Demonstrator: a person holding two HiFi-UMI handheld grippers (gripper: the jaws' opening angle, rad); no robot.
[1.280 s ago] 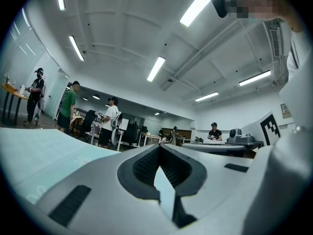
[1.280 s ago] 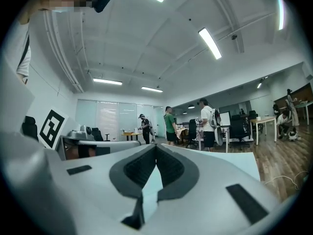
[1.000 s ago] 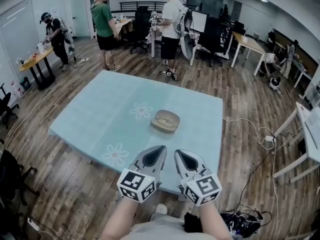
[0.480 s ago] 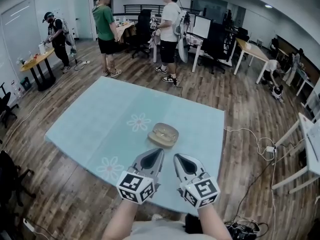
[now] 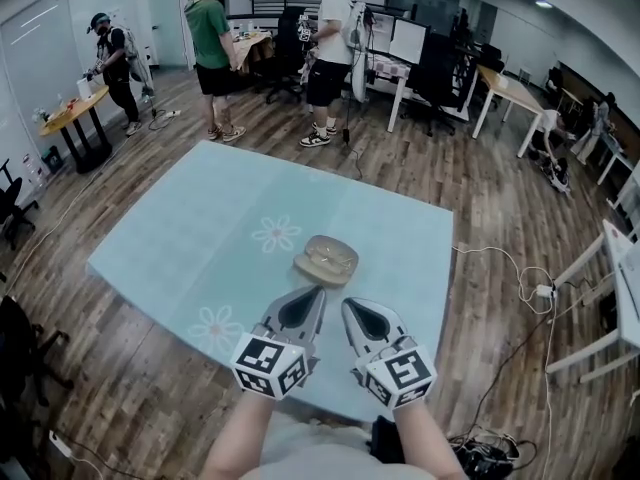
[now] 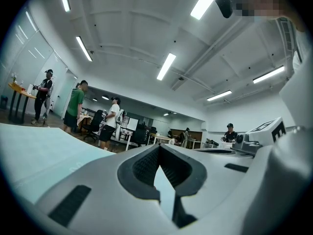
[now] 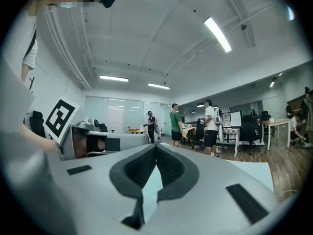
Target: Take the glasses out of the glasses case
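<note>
A beige glasses case point(image 5: 326, 258) lies on the pale blue flowered tablecloth point(image 5: 200, 238), right of a printed flower. I cannot tell whether its lid is up, and no glasses show. My left gripper point(image 5: 319, 292) sits just short of the case's near edge, jaws shut and empty. My right gripper point(image 5: 346, 305) hangs beside it, a little nearer me, also shut with nothing held. In the left gripper view the left gripper point(image 6: 159, 146) has its tips meeting, and in the right gripper view the right gripper point(image 7: 156, 145) shows the same. The case is hidden in both gripper views.
Two people point(image 5: 325, 48) stand past the table's far edge, and another point(image 5: 112, 63) stands by a small round table at the left. Office desks and chairs point(image 5: 440, 68) fill the back. A white cable point(image 5: 520, 278) trails on the wooden floor at the right.
Both grippers have moved forward together over the near edge of the table towards the case. Their jaws stayed shut and the case has not moved.
</note>
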